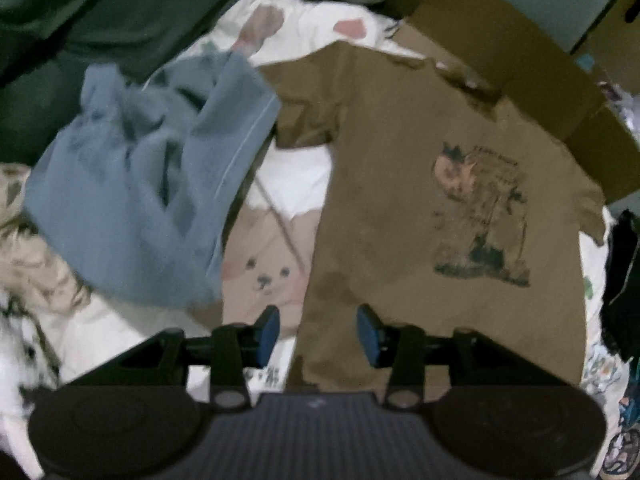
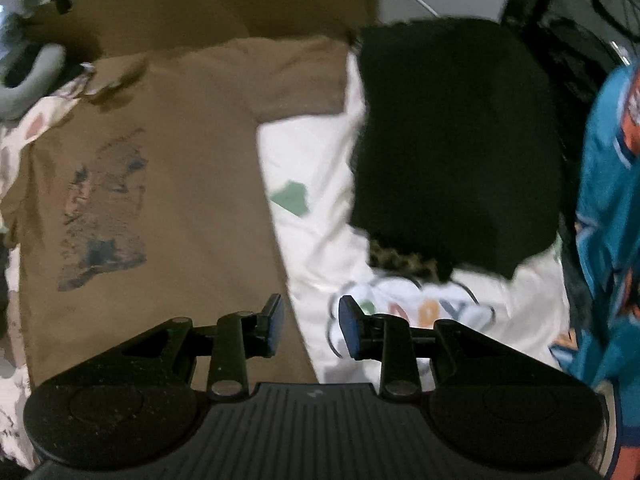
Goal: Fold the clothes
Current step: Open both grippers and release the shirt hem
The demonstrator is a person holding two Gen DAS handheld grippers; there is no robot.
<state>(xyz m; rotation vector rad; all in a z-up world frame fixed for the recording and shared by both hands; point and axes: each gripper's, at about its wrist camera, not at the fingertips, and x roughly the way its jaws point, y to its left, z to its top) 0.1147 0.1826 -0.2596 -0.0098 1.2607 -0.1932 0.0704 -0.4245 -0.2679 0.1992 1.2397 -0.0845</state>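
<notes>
One brown shirt [image 1: 400,208] flat on bed [image 2: 320,216], one blue garment [image 1: 132,184] left, one black garment [image 2: 456,152] right, two grippers, left gripper [image 1: 319,330] and right gripper [image 2: 310,326], fingers open, empty.

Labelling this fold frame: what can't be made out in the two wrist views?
- Brown printed T-shirt: hem hidden behind the left gripper in the left wrist view.
- Its chest print: text blurred in both views.
- Black folded garment: type unreadable; patterned fabric beneath mostly covered, right wrist view.
- Crumpled blue garment: type unclear, left wrist view.

The white bedsheet [image 2: 320,184] bears coloured letters — only a "Y" reads clearly.
</notes>
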